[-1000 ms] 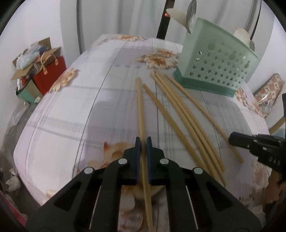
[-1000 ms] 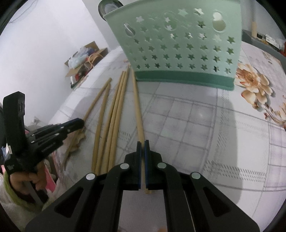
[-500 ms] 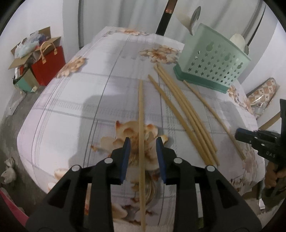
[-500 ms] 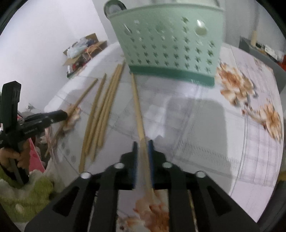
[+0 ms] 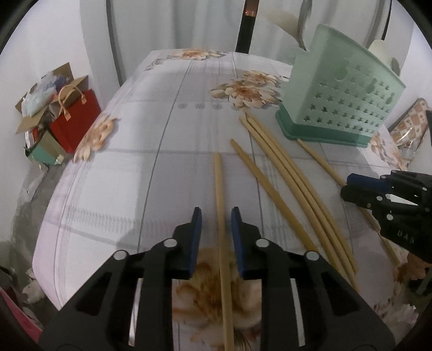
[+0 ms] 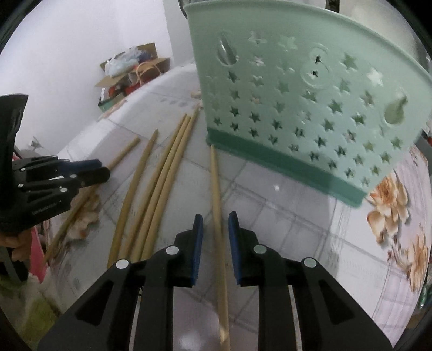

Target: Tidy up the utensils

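Observation:
Several long bamboo chopsticks lie on the flowered tablecloth in front of a mint-green perforated utensil holder (image 5: pixel 340 97) (image 6: pixel 297 108). My left gripper (image 5: pixel 215 213) straddles the leftmost chopstick (image 5: pixel 218 183). Its jaws are closing, and the blue pads stand clear of the stick. My right gripper (image 6: pixel 213 216) is open around the rightmost chopstick (image 6: pixel 215 175), whose far tip reaches the holder's base. A bundle of three chopsticks (image 5: pixel 291 175) (image 6: pixel 162 172) lies between the two. Each gripper also shows in the other's view: the right gripper (image 5: pixel 345 186) and the left gripper (image 6: pixel 104 168).
Spoons (image 5: pixel 302 24) stick up out of the holder. A red paper bag (image 5: pixel 75 118) and a cardboard box sit on the floor past the table's left edge. A patterned packet (image 5: pixel 407 127) lies at the far right. A person's hand (image 6: pixel 16 243) holds the left gripper.
A second ago both grippers were shut on their chopsticks; now both have let go and the sticks lie on the cloth. The right wrist view has rolled, so the holder looks tilted.

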The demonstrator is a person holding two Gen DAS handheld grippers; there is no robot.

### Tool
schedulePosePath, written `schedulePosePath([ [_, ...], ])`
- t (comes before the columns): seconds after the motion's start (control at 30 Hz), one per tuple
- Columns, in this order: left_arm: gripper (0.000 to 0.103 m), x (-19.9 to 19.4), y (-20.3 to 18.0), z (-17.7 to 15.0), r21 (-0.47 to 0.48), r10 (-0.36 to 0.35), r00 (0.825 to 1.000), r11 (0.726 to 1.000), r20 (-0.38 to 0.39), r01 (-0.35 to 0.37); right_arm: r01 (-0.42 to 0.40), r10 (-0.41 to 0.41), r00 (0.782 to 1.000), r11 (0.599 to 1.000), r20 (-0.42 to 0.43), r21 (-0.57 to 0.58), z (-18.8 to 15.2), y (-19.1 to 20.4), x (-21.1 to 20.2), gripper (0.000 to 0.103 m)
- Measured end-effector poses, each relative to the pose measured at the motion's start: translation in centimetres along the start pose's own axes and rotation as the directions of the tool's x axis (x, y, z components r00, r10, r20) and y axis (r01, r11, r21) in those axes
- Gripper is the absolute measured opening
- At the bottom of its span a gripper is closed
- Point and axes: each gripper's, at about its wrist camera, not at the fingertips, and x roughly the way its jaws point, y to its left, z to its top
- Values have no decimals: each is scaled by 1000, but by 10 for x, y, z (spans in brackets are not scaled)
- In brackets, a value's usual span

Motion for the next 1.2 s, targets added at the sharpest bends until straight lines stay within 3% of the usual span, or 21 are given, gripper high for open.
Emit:
schedulePosePath([
  [0.27, 16, 18, -1, 23, 18, 39, 999, 999, 12, -39, 5, -5, 1000, 1000, 19, -11, 20, 3, 13, 15],
  [0.37, 7, 21, -3, 26, 17, 47, 999, 999, 17, -47, -6, 6, 1000, 1000, 22, 3, 25, 1, 17, 7],
  [1.2, 5, 19, -16, 20, 55, 117, 993, 991, 35, -119, 6, -8, 1000, 998, 26, 63, -3, -13, -3, 7],
])
